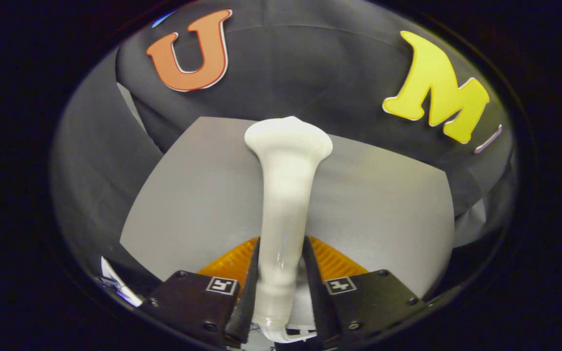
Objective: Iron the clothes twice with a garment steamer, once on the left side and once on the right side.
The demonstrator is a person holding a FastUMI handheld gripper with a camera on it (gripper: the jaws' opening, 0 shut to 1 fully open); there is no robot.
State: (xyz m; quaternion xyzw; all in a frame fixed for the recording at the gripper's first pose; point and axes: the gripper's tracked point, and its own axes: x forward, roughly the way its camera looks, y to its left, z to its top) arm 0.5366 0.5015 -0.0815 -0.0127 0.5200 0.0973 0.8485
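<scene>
Gripping the white garment steamer (283, 204) by its handle, the gripper (281, 253) has both fingers pressed on it. Beyond its flared head lies a grey surface (383, 204), bare either side, edged by the black cloth wall (310, 68).

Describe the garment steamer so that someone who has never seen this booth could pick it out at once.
Start at the pale grey tabletop in front of the black cloth wall. Rising over it from between the two fingers of the gripper, which press on its handle from both sides, is the garment steamer. It is the one glossy white thing: a slim stem that flares into a wide head beyond the fingers.
</scene>
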